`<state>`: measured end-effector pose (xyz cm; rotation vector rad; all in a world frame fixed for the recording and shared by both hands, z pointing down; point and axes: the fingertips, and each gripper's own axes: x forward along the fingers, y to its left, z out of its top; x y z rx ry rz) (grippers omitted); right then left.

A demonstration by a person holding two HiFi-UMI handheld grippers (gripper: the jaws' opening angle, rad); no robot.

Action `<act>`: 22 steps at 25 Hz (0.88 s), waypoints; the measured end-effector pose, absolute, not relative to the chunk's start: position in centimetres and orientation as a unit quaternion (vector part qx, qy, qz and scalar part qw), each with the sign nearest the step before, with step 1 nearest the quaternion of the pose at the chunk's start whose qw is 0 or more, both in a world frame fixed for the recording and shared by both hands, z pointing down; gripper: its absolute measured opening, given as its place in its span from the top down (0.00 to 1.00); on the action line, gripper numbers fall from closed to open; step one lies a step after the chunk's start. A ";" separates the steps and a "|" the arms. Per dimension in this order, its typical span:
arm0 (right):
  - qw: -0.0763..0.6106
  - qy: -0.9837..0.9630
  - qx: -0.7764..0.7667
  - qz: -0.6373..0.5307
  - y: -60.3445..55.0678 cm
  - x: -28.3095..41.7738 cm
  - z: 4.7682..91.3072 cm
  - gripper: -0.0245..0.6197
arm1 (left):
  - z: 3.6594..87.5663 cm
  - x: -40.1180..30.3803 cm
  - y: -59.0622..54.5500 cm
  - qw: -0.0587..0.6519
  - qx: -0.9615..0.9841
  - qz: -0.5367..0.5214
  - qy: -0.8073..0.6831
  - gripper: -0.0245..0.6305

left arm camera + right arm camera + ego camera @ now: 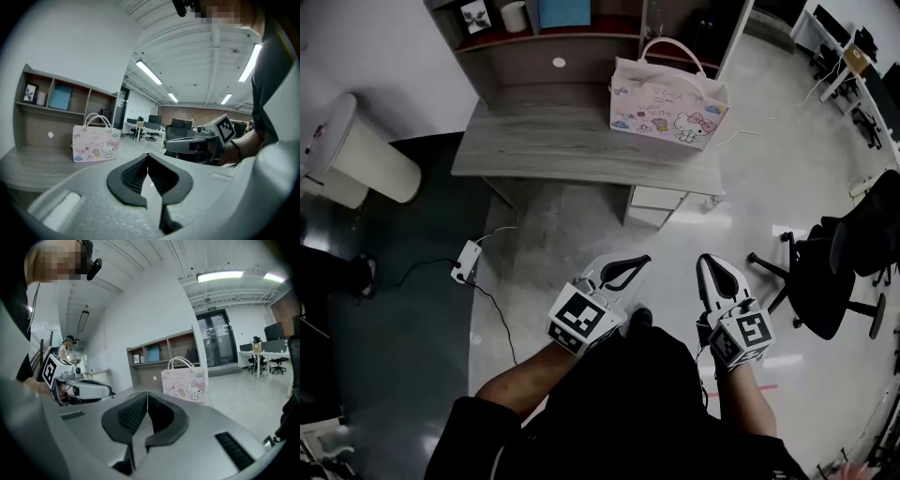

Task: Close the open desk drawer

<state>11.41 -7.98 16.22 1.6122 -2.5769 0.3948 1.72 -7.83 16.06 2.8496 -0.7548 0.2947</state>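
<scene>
A grey wooden desk point(544, 141) with a shelf unit stands ahead of me in the head view. Below its right end a white drawer point(657, 202) juts out past the desk's front edge. My left gripper point(643, 260) and right gripper point(703, 259) hang side by side close to my body, well short of the drawer, both shut with nothing in them. In the left gripper view the pads point(140, 173) meet at the tip of the left gripper point(148, 154). In the right gripper view the right gripper point(147, 393) is likewise shut. Both gripper bodies hide the drawer in those views.
A pink cartoon tote bag point(667, 98) stands on the desk's right end, above the drawer. A black office chair point(839, 272) is at the right. A white power strip point(466, 262) with its cable lies on the floor at the left, beyond it a white bin point(366, 155).
</scene>
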 end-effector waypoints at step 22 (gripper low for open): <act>-0.022 -0.853 0.520 0.036 -3.8 8.6 3.8 0.94 | 4.6 2.3 -5.1 0.015 0.966 0.060 -0.249 0.95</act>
